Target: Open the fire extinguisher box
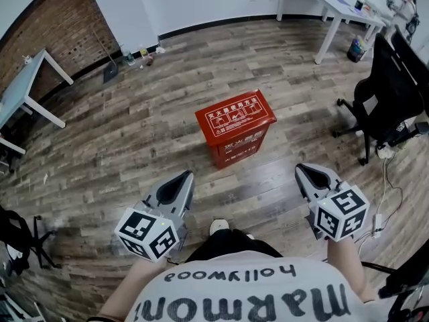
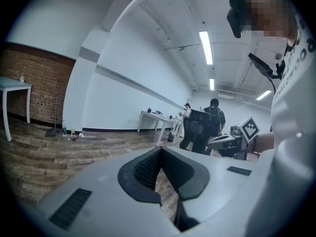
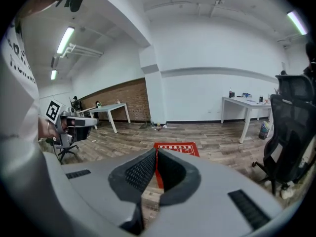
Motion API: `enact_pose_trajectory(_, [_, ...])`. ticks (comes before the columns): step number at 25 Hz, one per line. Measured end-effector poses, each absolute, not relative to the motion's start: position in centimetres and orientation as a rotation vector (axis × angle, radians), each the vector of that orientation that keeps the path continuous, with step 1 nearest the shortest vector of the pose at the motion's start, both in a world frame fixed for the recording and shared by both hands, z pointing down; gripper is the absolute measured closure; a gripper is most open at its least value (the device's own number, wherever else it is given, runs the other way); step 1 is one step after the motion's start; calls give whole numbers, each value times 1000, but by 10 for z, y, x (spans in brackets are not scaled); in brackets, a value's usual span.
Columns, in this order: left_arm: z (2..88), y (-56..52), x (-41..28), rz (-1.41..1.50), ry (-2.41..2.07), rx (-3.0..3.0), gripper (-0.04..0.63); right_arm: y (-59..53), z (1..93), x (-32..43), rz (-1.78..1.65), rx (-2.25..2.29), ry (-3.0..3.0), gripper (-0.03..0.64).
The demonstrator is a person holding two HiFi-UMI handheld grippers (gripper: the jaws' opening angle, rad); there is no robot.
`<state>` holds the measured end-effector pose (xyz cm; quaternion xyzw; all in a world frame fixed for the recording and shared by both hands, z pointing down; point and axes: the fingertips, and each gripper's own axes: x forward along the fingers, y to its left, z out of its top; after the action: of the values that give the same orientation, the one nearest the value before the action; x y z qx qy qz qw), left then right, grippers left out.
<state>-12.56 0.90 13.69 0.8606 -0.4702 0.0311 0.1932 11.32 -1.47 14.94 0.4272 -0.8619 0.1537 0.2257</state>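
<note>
**Head view, looking steeply down.** The red fire extinguisher box [image 1: 236,127] stands upright on the wood-plank floor [image 1: 134,139] near the middle of the room. Its lid is closed, and its printed top and front panel are turned toward the camera. The left tool [image 1: 185,176] and the right tool [image 1: 302,168] are held side by side on the near side of the box. One lies to each side of it, both well apart from it, and neither touches it. In the left gripper view the two dark ribbed pads [image 2: 144,171] meet at their tips with nothing between them, and the right gripper view shows the same, so both tools are closed and empty. In the right gripper view the box [image 3: 180,148] appears just beyond the closed tips and extends to their right. In the left gripper view only floor lies beyond the tips, with the right tool's marker cube [image 2: 250,129] visible at the right. A black office chair [image 1: 383,96] stands to the right of the box, a white tabletop [image 1: 335,2] at the far right, and a brick wall [image 1: 47,32] at the far left.
</note>
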Motion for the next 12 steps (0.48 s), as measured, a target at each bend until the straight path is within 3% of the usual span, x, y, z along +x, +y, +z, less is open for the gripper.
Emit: enact_pose_trajectory(12, [143, -24, -152, 108, -1211, 2470, 591, -18, 159, 67, 360, 1149, -2344, 607])
